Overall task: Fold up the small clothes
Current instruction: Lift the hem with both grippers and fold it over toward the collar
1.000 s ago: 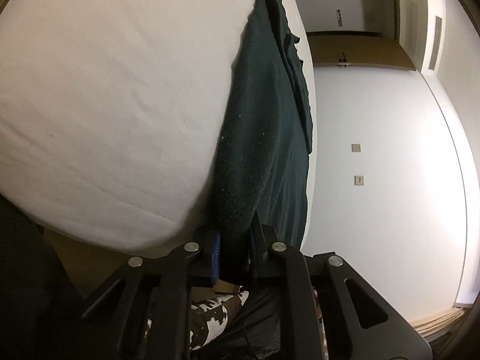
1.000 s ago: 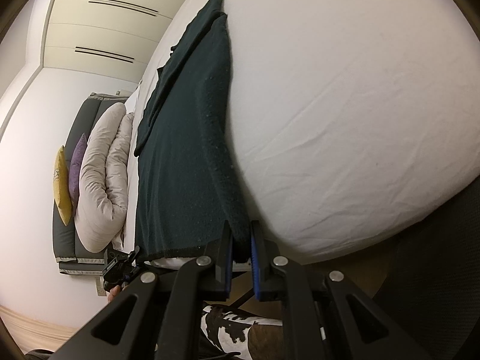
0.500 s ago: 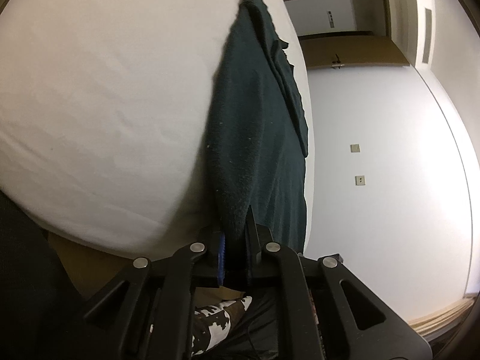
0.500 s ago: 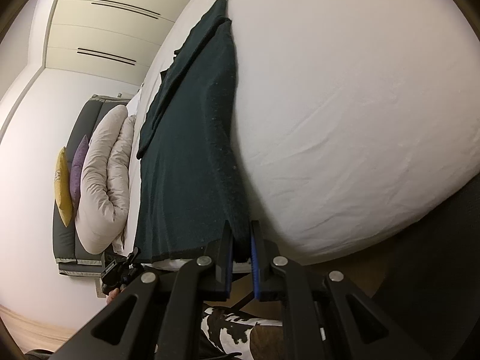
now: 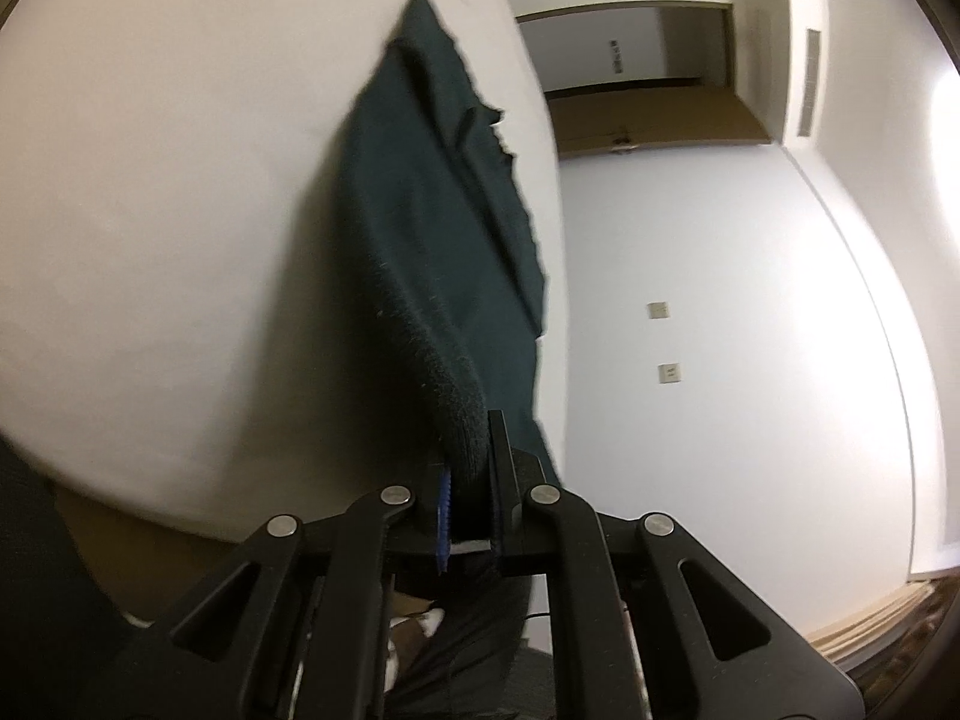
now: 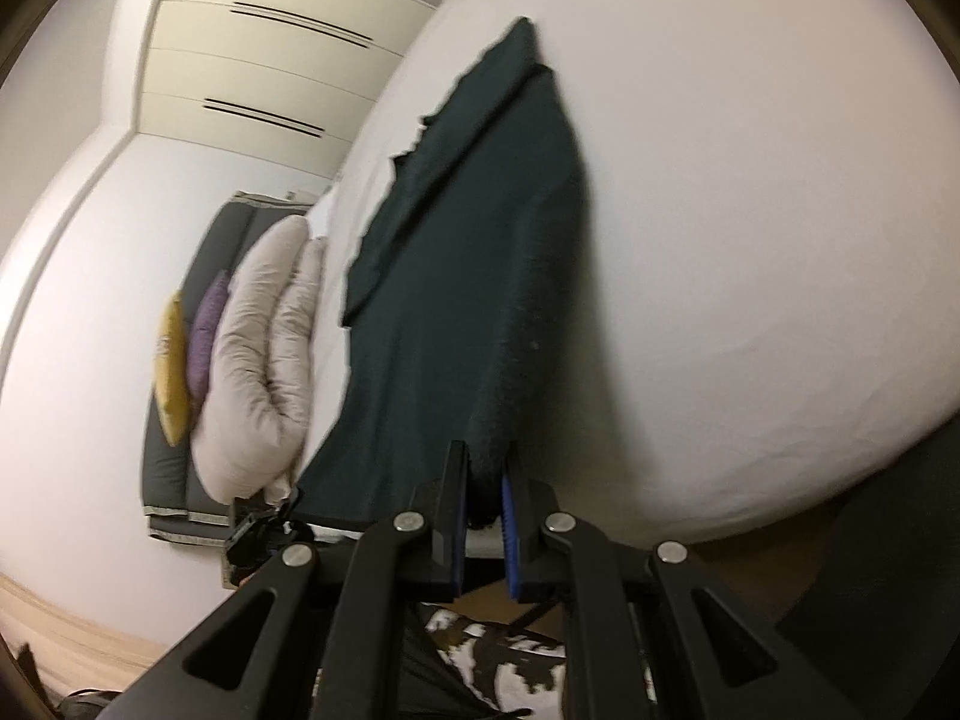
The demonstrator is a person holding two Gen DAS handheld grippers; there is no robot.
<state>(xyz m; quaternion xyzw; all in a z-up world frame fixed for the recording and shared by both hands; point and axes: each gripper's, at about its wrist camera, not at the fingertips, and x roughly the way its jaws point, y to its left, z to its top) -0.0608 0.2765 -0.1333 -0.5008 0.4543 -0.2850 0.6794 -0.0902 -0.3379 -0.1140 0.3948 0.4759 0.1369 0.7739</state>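
A dark green garment (image 5: 420, 222) lies stretched across the white bed sheet (image 5: 168, 192), its near hem raised off the sheet. My left gripper (image 5: 471, 468) is shut on one near corner of that hem. In the right wrist view the same dark green garment (image 6: 456, 312) runs away from me, and my right gripper (image 6: 485, 480) is shut on its other near corner. The left gripper (image 6: 258, 531) shows small at the hem's far end. The garment's far end rests folded on the white bed sheet (image 6: 750, 228).
A rolled beige duvet (image 6: 258, 360) with a yellow and a purple cushion lies at the dark headboard (image 6: 174, 480). A wardrobe (image 6: 252, 60) stands behind. A brown door (image 5: 654, 120) and a white wall (image 5: 720, 330) are on the other side. Cow-patterned cloth (image 6: 498, 660) lies below.
Both grippers have risen with the hem corners in them, lifting the garment's near edge off the sheet. The bed has sunk in both views.
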